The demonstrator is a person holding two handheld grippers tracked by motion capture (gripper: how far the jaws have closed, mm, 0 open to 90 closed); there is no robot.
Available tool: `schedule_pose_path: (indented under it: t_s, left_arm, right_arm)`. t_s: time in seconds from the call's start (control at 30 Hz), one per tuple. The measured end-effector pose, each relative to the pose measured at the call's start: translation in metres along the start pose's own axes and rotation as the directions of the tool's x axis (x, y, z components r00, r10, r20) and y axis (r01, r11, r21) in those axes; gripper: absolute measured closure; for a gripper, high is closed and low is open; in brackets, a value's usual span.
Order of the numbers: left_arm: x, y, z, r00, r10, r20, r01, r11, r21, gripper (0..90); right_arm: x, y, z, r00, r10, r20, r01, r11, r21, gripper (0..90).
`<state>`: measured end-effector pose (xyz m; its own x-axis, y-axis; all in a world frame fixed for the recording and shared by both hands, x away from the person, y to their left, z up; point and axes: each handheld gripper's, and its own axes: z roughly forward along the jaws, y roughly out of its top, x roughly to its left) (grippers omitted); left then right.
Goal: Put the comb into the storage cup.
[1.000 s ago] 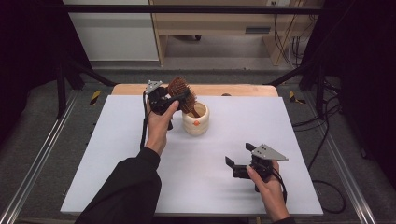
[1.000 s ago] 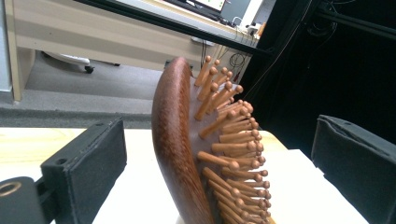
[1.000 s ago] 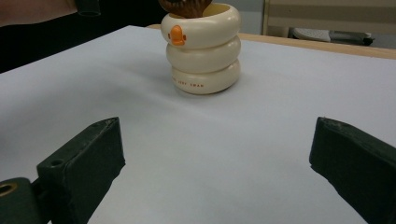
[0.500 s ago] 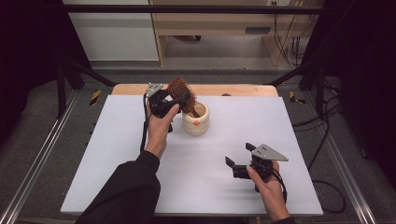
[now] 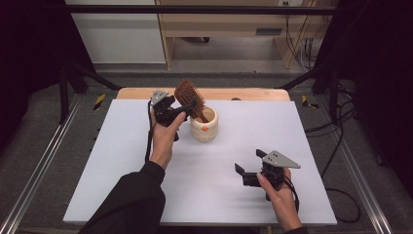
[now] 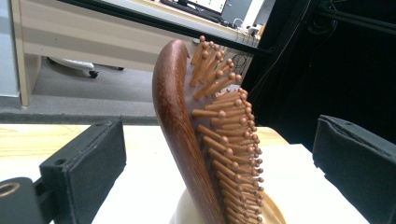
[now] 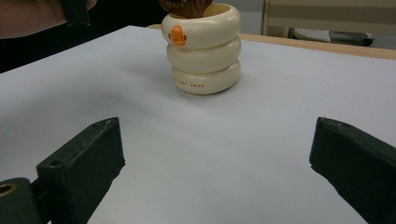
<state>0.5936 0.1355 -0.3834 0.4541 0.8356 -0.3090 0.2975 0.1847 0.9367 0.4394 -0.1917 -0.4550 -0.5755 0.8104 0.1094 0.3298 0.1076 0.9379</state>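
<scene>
Nearest the person, the right gripper (image 5: 251, 171) hangs just above the white tabletop (image 5: 122, 165) with its jaws spread wide and nothing between them, well apart from the work. Farther on, near the middle back of the table, stands the cream ribbed ceramic cup with an orange mark (image 7: 202, 49). The brown wooden paddle hairbrush with peg bristles (image 6: 205, 135) stands handle-down inside it, its head leaning out over the rim. The left gripper (image 5: 187, 108) sits around that head, jaws released and apart on either side, not touching the wood. The step looks like placing the brush in the cup, just let go; next the left gripper should draw straight back without tipping the brush.
</scene>
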Motion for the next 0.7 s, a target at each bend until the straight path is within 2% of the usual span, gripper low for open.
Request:
schedule_pose_path:
  t_s: [0.7]
  left_arm:
    - [-0.003, -0.009, -0.015, 0.9996, 0.028, 0.008, -0.028, 0.9995, 0.013, 3.0]
  right_arm:
    - [0.001, 0.000, 0.001, 1.0000, -0.001, 0.001, 0.001, 1.000, -0.001, 3.4]
